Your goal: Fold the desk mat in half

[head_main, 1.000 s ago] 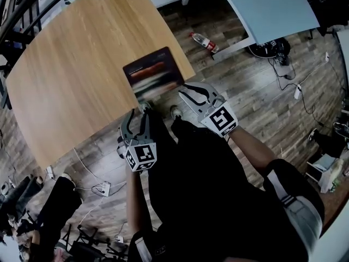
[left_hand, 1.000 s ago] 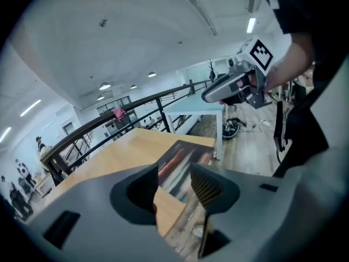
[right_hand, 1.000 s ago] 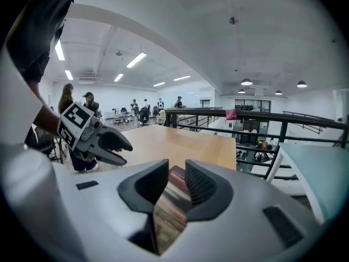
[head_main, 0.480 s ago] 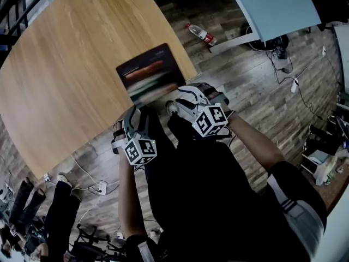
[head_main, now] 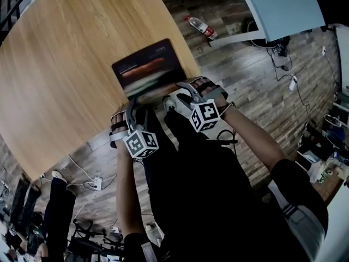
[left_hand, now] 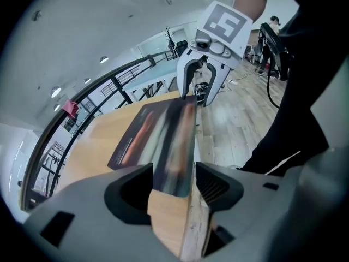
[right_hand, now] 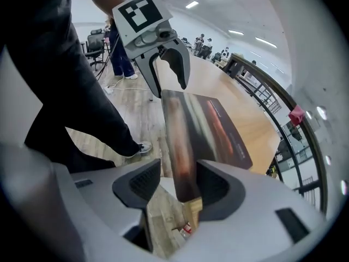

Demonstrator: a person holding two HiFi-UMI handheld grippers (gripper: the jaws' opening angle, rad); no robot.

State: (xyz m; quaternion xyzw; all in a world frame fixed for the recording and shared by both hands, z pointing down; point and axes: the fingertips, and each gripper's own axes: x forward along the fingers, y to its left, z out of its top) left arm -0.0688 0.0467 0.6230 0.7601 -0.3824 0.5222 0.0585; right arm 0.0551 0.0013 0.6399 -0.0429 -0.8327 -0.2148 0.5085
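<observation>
Well, the desk mat (head_main: 148,70) could be folded crooked.
It lies at the near edge of the counter (head_main: 65,81). The left tongs (left_hand: 172,173) and right tongs (right_hand: 177,182) have just been spread wide, with its near edge between them, not pinched. If one side is missed, it could be dragged askew.

Head view looks steeply down from high above the table (head_main: 65,81). Each gripper view sits low and close at the tabletop's near edge, facing along it — the left one sees the right gripper (left_hand: 197,91), the right one the left gripper (right_hand: 170,86). All share the mat (left_hand: 163,141).
</observation>
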